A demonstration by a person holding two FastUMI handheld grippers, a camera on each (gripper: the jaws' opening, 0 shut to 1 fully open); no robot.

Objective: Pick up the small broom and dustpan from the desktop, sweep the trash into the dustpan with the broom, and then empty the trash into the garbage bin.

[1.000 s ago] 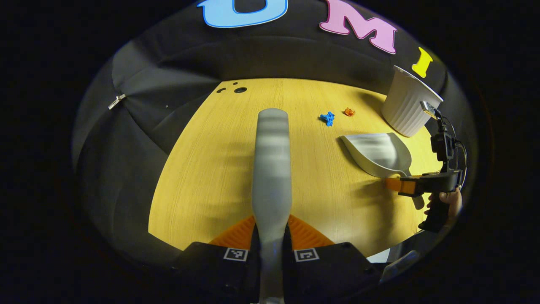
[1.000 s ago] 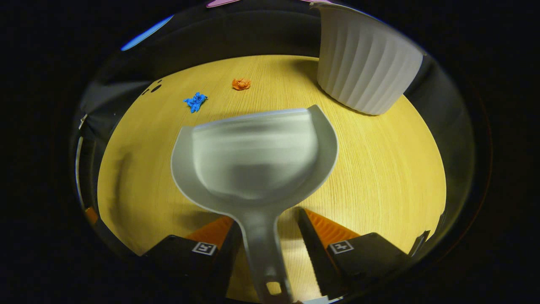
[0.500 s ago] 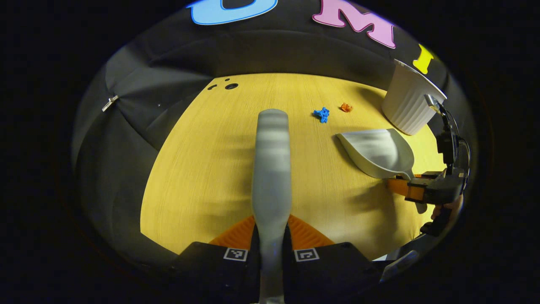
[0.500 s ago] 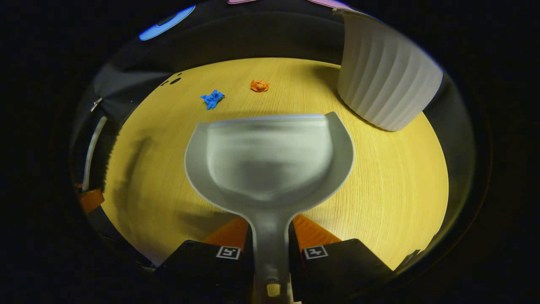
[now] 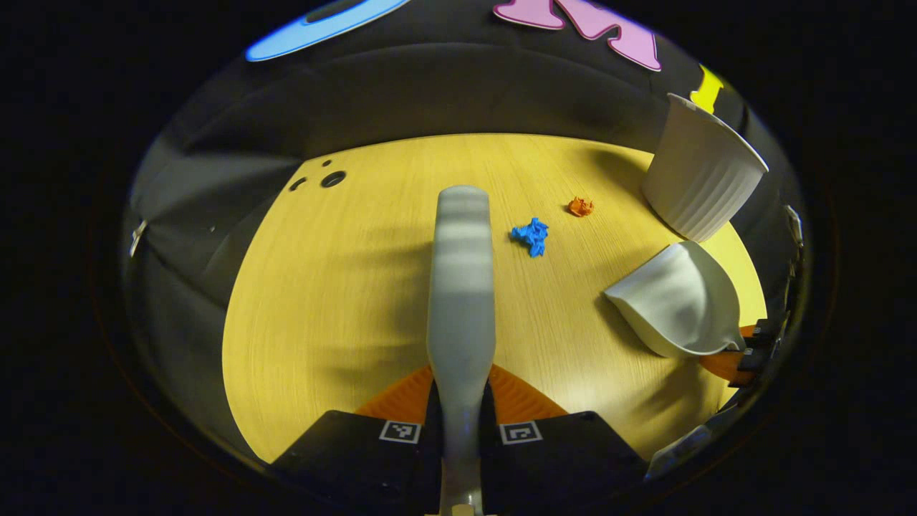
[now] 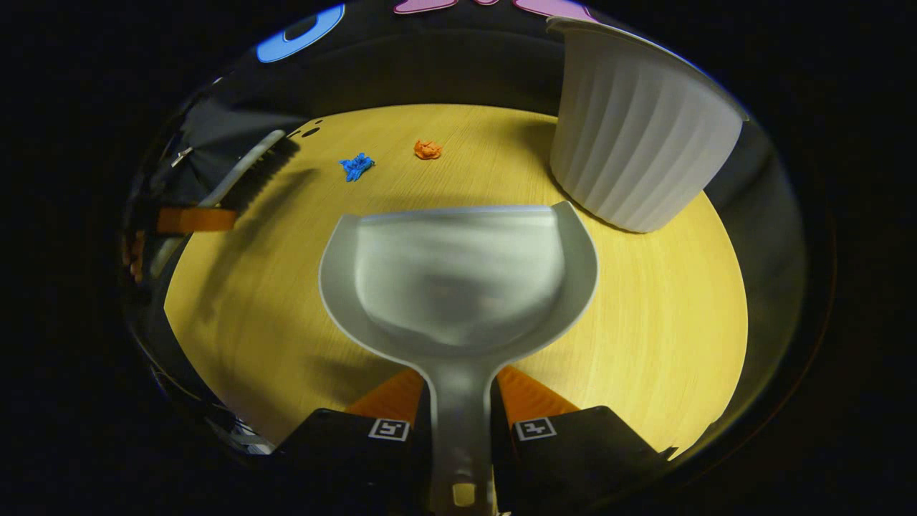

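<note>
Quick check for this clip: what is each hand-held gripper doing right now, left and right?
Left hand-held gripper: closed on the broom handle.
Right hand-held gripper: closed on the dustpan handle, pan above the desktop.

grey broom [image 5: 462, 287] and dustpan [image 6: 458, 279]. blue scrap [image 5: 531, 236], orange scrap [image 5: 580, 206]. white ribbed bin [image 6: 634, 140], yellow wood-grain desktop [image 5: 344, 287].

Left gripper [image 5: 461, 401] and right gripper [image 6: 461, 405]: matte black blocky finger housings, each bearing a small square black-and-white coded marker, with ribbed orange wedge-shaped pads [image 5: 517, 394] inside.
</note>
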